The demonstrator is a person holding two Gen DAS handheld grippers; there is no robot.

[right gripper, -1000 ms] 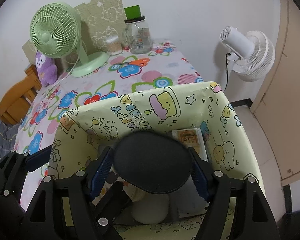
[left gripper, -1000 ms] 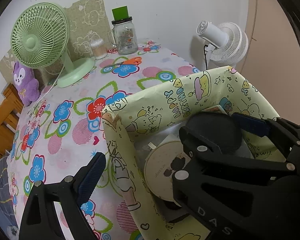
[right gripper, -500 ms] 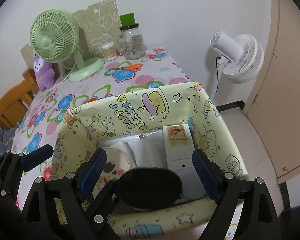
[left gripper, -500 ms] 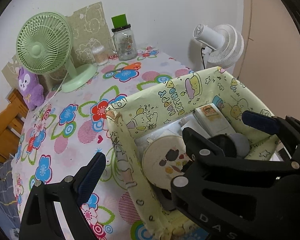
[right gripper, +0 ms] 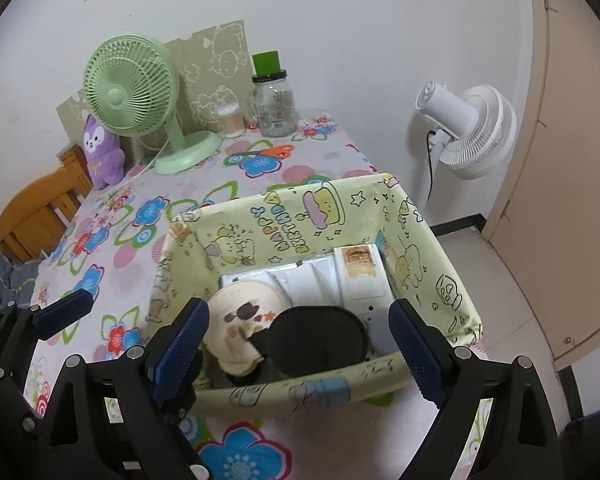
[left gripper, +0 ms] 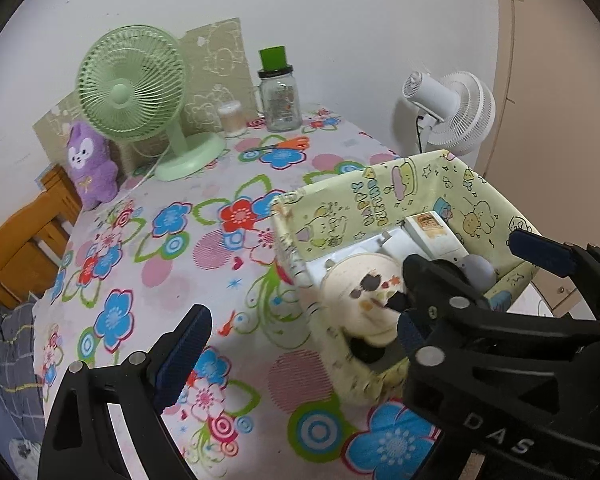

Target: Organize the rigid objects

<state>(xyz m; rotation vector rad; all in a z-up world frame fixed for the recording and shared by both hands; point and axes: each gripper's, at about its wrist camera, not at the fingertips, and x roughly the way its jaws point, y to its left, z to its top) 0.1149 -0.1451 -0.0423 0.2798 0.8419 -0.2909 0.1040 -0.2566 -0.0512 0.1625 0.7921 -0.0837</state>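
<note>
Going left to right on the flowered tablecloth [right gripper: 300,148]: wooden chair [right gripper: 36,216] at the edge, purple plush [right gripper: 102,152], green desk fan [right gripper: 132,88], small tub of cotton swabs [right gripper: 230,120], glass jar with a green lid [right gripper: 274,108], orange-handled scissors [left gripper: 288,145], then the yellow cartoon-print fabric bin [right gripper: 284,220] at the near right corner. A white fan [right gripper: 472,128] stands past the table edge.

The right wrist view looks straight down into the bin: black oval object [right gripper: 320,340] lying at the front, overlapping a round cream disc with dark blotches [right gripper: 240,320], and behind them a white flat box [right gripper: 296,280] and a white boxy device with a tan label [right gripper: 360,272]. The right gripper [right gripper: 300,340] hangs over the bin's near edge with jaws wide and opening — the black oval sits between the pads but neither touches it.

The left wrist view sees the bin from the side, so the right gripper's black frame covers most of the oval there; only a grey rounded bit [left gripper: 478,276] pokes out. It does show more bare tablecloth to the left. The left gripper [left gripper: 360,284] is spread wide too — one blue pad [left gripper: 184,354] over the cloth, the other past the bin's far side, nothing held.
</note>
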